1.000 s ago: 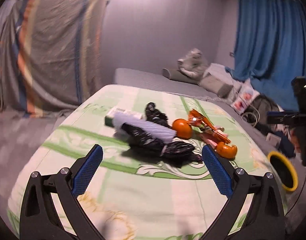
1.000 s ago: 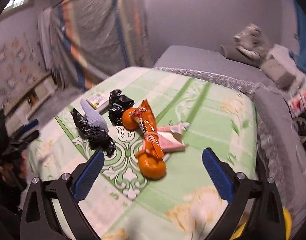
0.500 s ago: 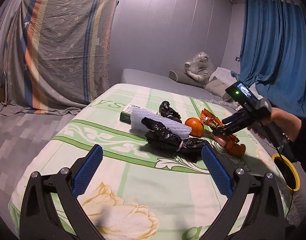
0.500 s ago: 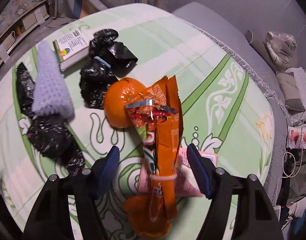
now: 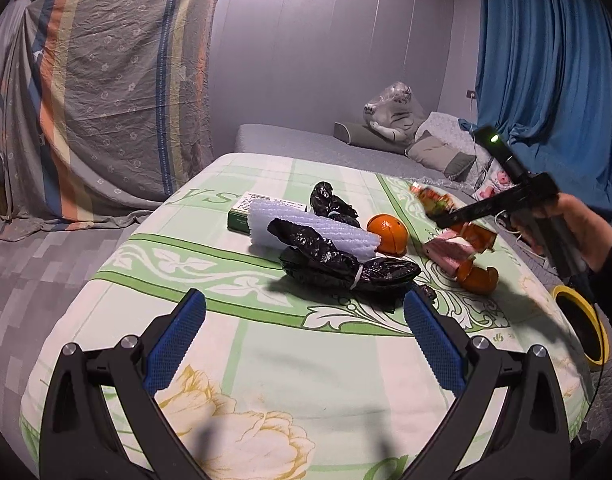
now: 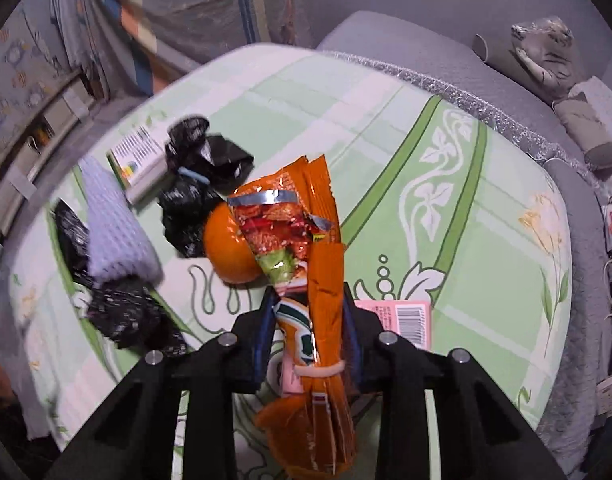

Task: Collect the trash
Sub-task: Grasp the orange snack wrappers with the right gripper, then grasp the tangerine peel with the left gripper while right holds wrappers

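Note:
My right gripper is shut on a bundle of orange snack wrappers tied with a white band, lifted off the green floral cloth; it also shows in the left wrist view. Under it lie an orange, a pink packet and orange peel. Black plastic bags, a white foam net and a green box lie in the middle. My left gripper is open and empty, short of the black bags.
A yellow-rimmed bin stands on the floor past the table's right edge. A grey bed with pillows and a plush tiger lies behind. Blue curtains hang at right, a striped sheet at left.
My right gripper came down over the orange wrappers, shut on them and lifted them. My left gripper stayed open and drew slightly nearer the black bags.

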### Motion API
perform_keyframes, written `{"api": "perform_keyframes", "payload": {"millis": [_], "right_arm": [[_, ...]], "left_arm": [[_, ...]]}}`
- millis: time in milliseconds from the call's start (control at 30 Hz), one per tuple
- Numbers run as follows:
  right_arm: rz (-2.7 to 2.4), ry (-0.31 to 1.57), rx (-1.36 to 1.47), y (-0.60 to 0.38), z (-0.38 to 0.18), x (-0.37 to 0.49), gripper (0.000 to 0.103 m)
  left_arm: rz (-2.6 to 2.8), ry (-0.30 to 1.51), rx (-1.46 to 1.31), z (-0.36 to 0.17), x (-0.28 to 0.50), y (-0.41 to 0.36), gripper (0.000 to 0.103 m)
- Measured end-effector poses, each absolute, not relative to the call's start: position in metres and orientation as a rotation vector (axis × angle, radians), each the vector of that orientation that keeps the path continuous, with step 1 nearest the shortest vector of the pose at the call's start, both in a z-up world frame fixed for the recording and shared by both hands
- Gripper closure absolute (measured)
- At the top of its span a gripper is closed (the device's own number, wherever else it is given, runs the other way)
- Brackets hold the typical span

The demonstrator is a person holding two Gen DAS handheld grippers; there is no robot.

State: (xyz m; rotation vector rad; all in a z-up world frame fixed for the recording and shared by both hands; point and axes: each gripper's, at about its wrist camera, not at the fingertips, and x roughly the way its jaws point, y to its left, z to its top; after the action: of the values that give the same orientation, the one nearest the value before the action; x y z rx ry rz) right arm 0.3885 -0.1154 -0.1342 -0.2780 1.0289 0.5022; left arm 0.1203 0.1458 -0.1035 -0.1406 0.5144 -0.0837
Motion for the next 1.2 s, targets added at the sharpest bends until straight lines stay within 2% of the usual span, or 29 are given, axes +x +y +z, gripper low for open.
{"api": "perform_keyframes", "payload": {"millis": [267, 533, 767, 967, 1200], "right_arm": [[0.606, 0.911, 0.014, -0.178, -0.087, 0.335, 0.075], [0.615, 0.770, 0.213, -0.255, -0.061, 0.255, 0.074], [0.595, 0.714, 0.290, -0.298, -0.060, 0.207, 0.074], [0.601, 0.682, 0.349, -0.319, -0.066, 0.183, 0.074], [0.619, 0.664, 0.377, -0.334, -0.070, 0.172, 0.074]], "left_arm": [[-0.140, 0.560, -0.068, -0.106, 0.136, 0.123, 0.008], [-0.360, 0.596, 0.066, -0.100, 0.164, 0.050, 0.008], [-0.558, 0.651, 0.111, -0.101, 0.208, -0.034, 0.008], [-0.567, 0.770, 0.130, -0.128, 0.249, -0.090, 0.008], [-0.491, 0.880, 0.056, -0.156, 0.283, -0.102, 0.008]]}}
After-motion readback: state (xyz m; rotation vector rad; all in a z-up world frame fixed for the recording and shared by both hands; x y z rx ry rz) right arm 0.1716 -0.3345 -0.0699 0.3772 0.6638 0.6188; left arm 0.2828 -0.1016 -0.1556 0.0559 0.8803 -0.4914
